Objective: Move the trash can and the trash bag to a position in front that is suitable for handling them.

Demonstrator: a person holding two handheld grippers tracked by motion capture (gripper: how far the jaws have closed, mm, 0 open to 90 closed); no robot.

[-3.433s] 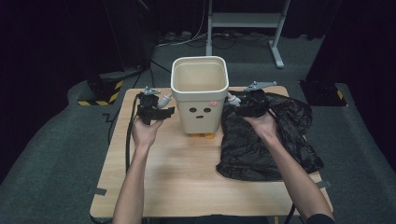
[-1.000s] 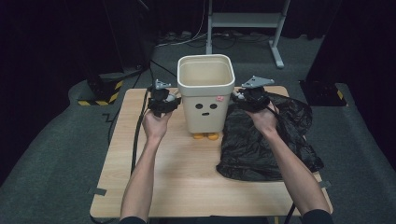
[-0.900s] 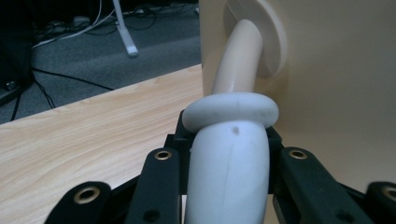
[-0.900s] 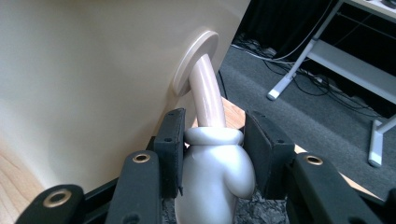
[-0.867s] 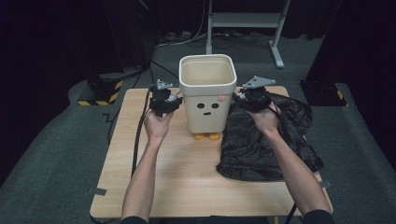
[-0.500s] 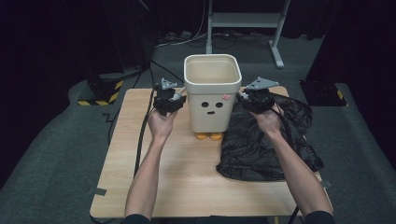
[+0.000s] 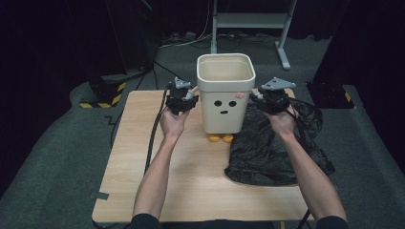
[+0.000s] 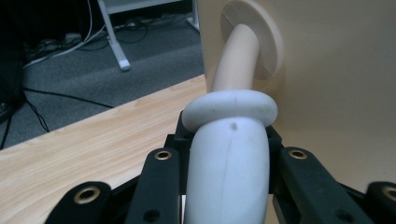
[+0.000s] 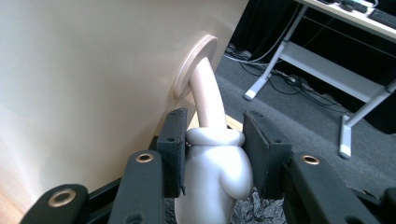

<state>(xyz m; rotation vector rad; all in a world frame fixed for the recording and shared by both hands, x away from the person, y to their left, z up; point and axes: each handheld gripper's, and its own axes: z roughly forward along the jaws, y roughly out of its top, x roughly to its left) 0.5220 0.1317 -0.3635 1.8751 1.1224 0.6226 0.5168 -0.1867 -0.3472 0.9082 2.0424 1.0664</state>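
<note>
Left gripper (image 7: 187, 97): jaws clamped on the white mitten hand of the bin's left arm (image 8: 229, 154), near the table's (image 7: 143, 157) far edge, left of centre. Bin (image 7: 224, 98): cream, square, open-topped, face on its front, orange feet (image 7: 220, 138); upright at the middle of the far edge, held between both grippers. Against the pictures of a few seconds back it now stands further right and nearer the far edge, both hands having travelled with it. Right gripper (image 7: 260, 99): jaws around the bin's right mitten hand (image 9: 219, 175), one pad touching, a slight gap visible at the other. Black bag (image 7: 274, 143): crumpled over the right half of the table, reaching its right edge. Judgement: the bin is being repositioned by its arms; bagging it appears next.
</note>
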